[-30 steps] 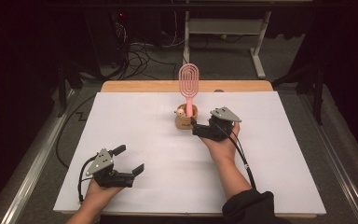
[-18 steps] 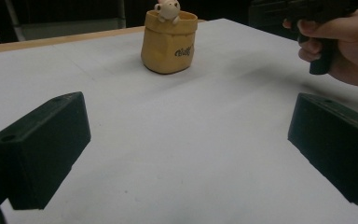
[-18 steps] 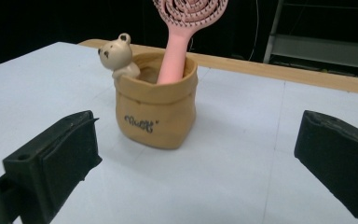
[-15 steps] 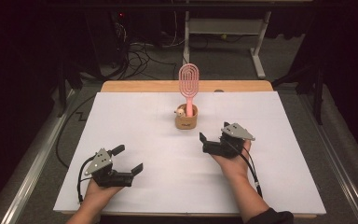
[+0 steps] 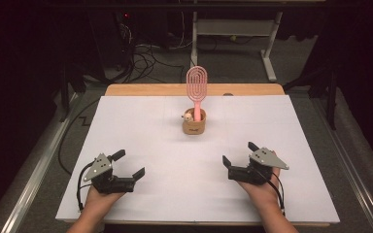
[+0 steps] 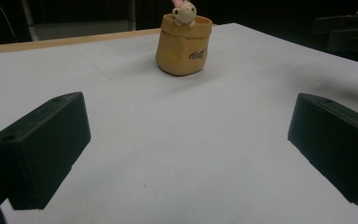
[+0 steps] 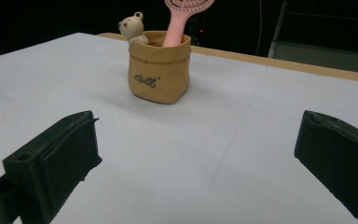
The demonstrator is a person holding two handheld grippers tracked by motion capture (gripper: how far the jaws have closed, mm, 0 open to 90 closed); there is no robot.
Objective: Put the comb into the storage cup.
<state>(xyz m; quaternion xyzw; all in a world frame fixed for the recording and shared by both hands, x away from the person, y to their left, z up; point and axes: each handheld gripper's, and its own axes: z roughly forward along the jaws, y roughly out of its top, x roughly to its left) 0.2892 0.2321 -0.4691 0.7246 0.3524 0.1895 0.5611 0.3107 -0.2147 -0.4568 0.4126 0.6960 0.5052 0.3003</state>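
Near the table's front edge, the left gripper (image 5: 128,165) and right gripper (image 5: 239,154) are resting with jaws spread wide, gripping nothing. Farther back, well apart from both, the pink hairbrush (image 5: 196,87) is standing upright in a tan pot (image 5: 194,127) on the white table (image 5: 175,160)

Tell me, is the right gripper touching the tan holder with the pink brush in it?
Apart. In the high view, bare white table lies between the right gripper and the tan holder, where the pink brush stands.

Bare table (image 5: 141,126) all round; just the brush-holding pot (image 5: 194,127) obstructs mid-table.
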